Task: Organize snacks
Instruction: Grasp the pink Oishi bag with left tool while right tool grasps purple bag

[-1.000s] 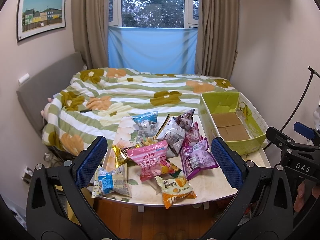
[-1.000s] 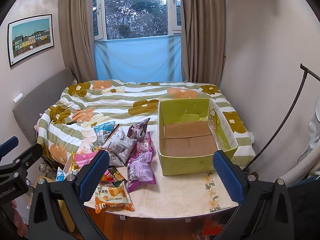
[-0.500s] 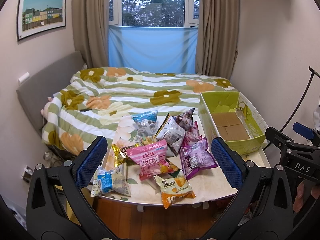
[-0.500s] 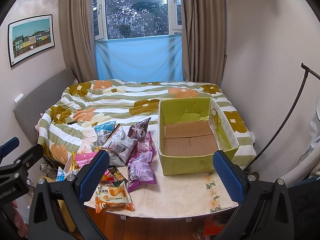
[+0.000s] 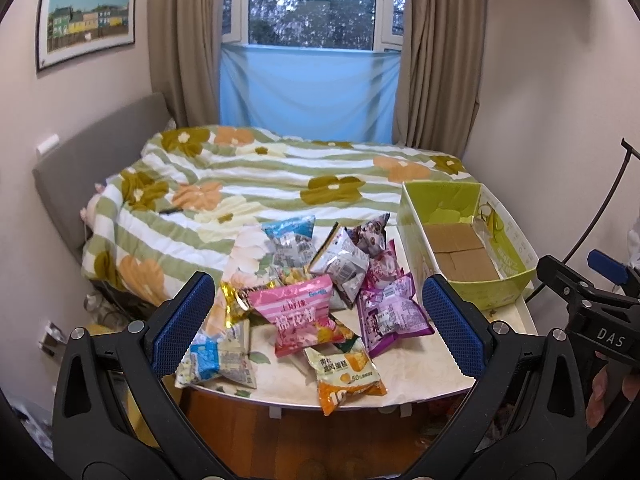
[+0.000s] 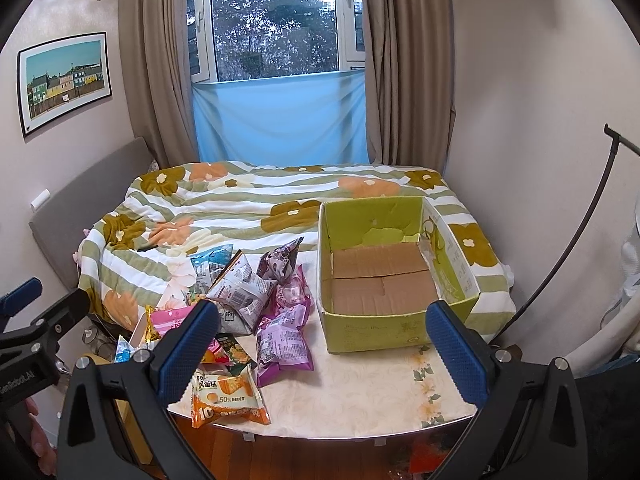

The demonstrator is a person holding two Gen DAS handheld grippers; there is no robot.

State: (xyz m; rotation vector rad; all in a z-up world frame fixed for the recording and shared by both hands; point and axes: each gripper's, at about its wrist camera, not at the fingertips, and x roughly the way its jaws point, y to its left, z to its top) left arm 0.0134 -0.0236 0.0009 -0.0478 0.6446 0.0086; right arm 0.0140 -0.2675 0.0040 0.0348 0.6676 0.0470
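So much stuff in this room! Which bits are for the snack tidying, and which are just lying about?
Part of the job:
- snack packets heaped on the table
- green cardboard box, nothing in it yet
- left gripper and right gripper, both open

Just there:
- flowered quilt
- framed picture
- curtains
- blue cloth under the window

The right claw [image 5: 608,304] reads "DAS"; the orange packet [image 6: 227,396] reads "50%".
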